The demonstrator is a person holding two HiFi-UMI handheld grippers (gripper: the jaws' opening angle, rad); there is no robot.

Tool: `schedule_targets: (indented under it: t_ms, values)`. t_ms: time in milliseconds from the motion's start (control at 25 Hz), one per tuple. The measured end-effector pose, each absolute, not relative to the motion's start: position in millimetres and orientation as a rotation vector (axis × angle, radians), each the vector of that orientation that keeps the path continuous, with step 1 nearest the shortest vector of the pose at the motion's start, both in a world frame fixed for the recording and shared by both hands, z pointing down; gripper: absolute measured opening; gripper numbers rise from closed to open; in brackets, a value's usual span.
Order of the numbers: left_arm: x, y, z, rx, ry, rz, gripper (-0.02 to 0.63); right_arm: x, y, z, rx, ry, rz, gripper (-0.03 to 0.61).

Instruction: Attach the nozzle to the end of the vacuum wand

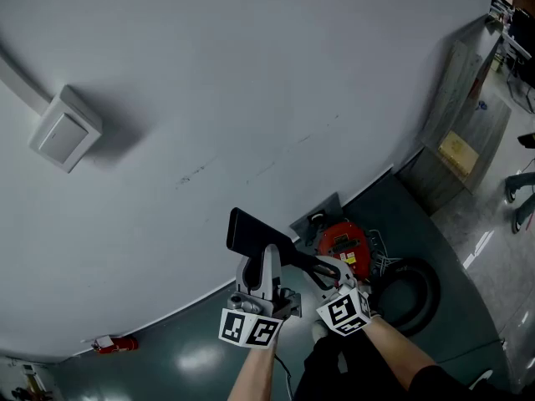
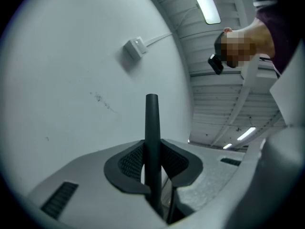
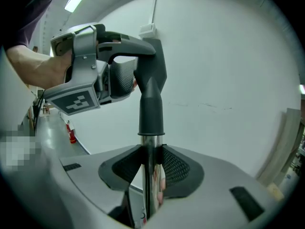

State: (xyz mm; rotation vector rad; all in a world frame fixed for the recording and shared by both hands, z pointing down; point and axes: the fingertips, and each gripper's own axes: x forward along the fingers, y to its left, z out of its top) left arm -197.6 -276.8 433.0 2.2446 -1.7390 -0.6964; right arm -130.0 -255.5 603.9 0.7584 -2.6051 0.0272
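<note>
A black flat nozzle (image 1: 251, 233) is held up in front of the white wall by my left gripper (image 1: 266, 261), whose pads are shut on it. In the left gripper view the nozzle (image 2: 152, 128) stands edge-on between the pads of the left gripper (image 2: 152, 162). My right gripper (image 3: 151, 168) is shut on the chrome vacuum wand (image 3: 149, 185). The nozzle's round collar (image 3: 151, 111) sits over the wand's top end, and the left gripper (image 3: 136, 78) clamps the nozzle's upper part. In the head view the right gripper (image 1: 328, 284) is just right of the left one.
A red vacuum canister (image 1: 341, 246) and a coiled black hose (image 1: 411, 286) lie on the green floor by the wall. A white wall box (image 1: 65, 129) is mounted at the upper left. A red fire extinguisher (image 1: 114, 343) lies at the lower left; wooden panels (image 1: 461, 132) lean at the right.
</note>
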Motion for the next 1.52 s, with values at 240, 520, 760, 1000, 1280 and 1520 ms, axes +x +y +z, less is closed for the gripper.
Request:
schedule_targets:
  t_ms: [240, 520, 760, 1000, 1280, 1520]
  values:
    - [-193.0, -274.2, 433.2, 2.264, -1.751, -0.681, 0.084, -129.5, -258.2, 605.8, 0.773, -2.597, 0.042, 0.143]
    - [-199.8, -283.6, 439.0, 2.222, -1.732, -0.706, 0.084, -131.4, -261.0, 607.6, 0.775, -2.587, 0.039, 0.143]
    - [-204.9, -277.1, 443.4, 2.22, -1.781, -0.647, 0.099, -137.7, -267.7, 609.2, 0.777, -2.593, 0.03, 0.143]
    - [-199.7, -248.9, 458.8, 2.223, -1.771, -0.549, 0.135, -141.6, -275.4, 612.8, 0.741, -2.599, 0.033, 0.144]
    - [-219.8, -222.4, 485.5, 2.132, -1.779, -0.497, 0.135, -141.7, -270.4, 612.8, 0.761, -2.605, 0.005, 0.144]
    - [-223.5, -219.8, 491.3, 2.127, -1.758, -0.484, 0.137, -138.9, -266.5, 611.1, 0.757, -2.614, -0.004, 0.144]
